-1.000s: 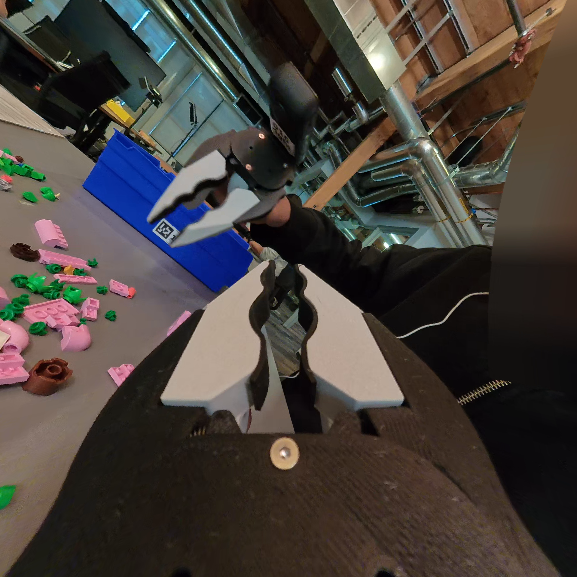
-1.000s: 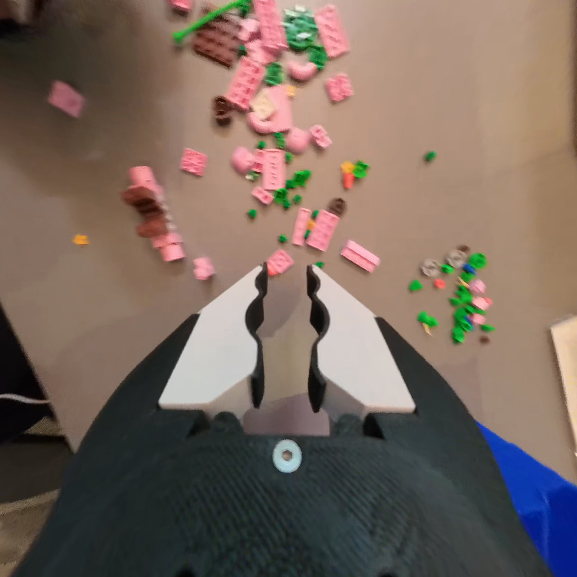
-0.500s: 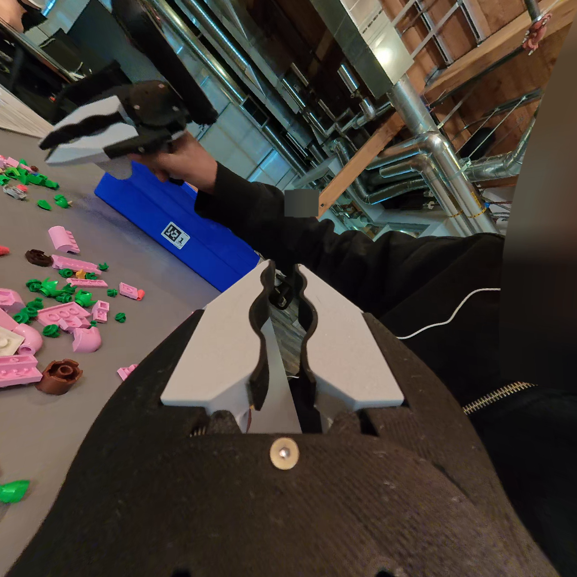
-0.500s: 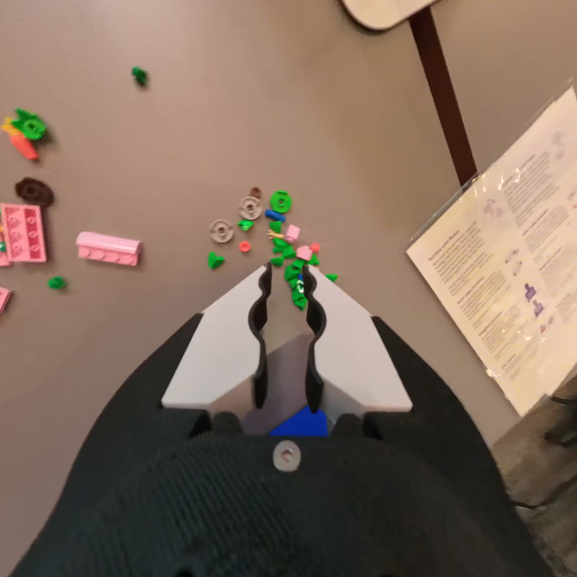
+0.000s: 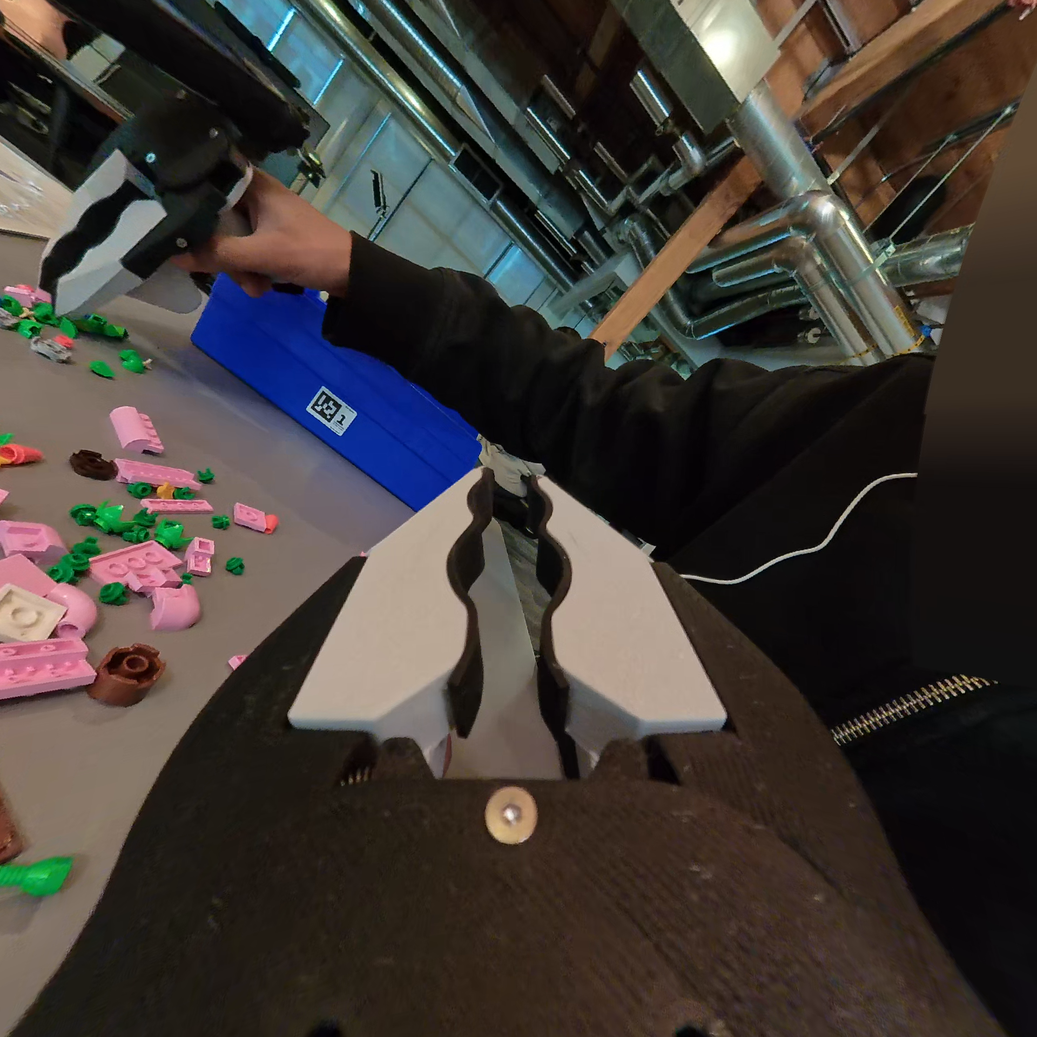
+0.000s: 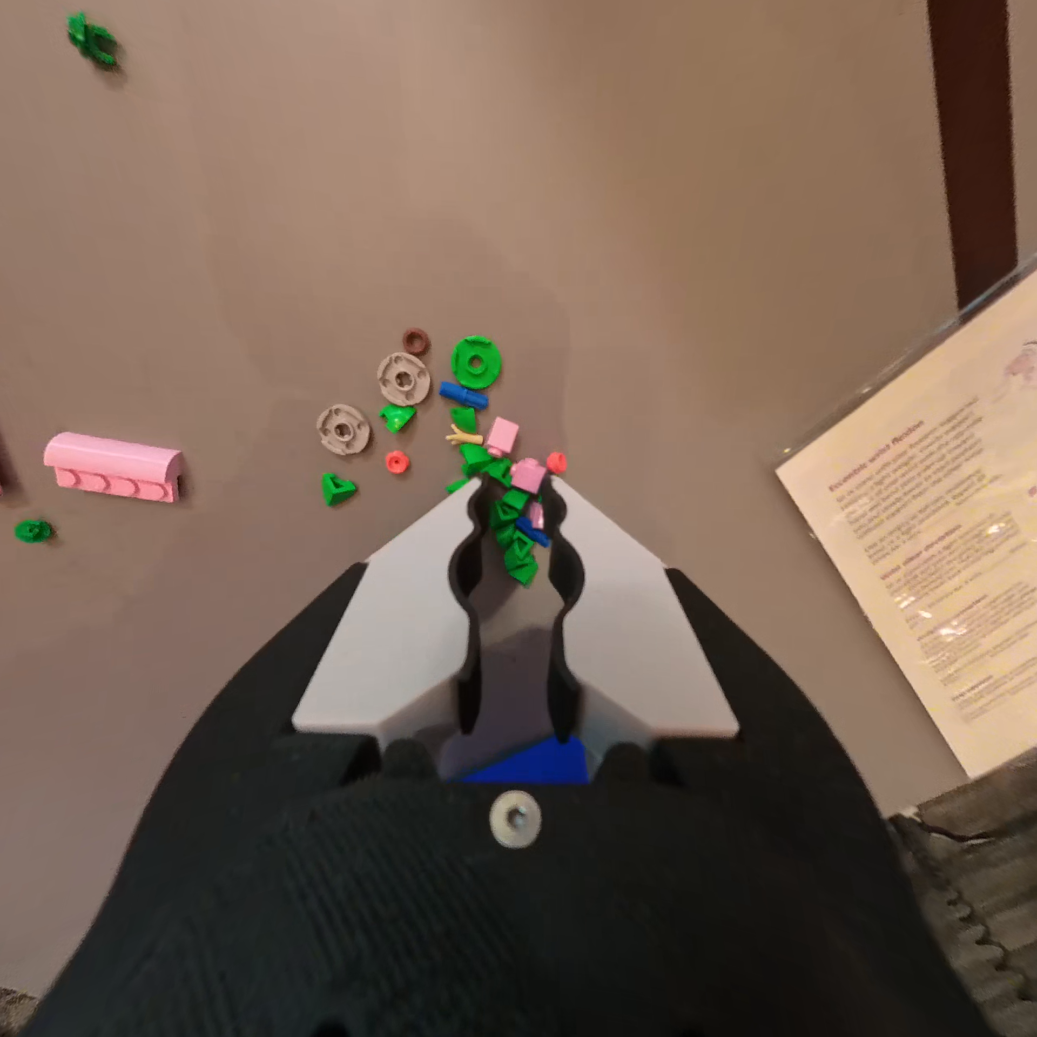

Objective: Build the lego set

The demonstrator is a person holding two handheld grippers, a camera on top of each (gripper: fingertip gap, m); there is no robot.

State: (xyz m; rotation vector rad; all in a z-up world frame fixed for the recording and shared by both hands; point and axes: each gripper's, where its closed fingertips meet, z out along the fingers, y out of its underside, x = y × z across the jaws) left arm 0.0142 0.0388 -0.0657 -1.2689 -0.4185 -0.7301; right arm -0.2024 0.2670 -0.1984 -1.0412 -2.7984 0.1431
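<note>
Printed sheet [image 6: 920,538] beside bricks, only in right wrist view.

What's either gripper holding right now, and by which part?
Nothing. Left gripper is open and empty, off the table edge; right gripper is open over the small green pieces, none clamped.

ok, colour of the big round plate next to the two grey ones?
Green round plate, clearest in the right wrist view.
</note>
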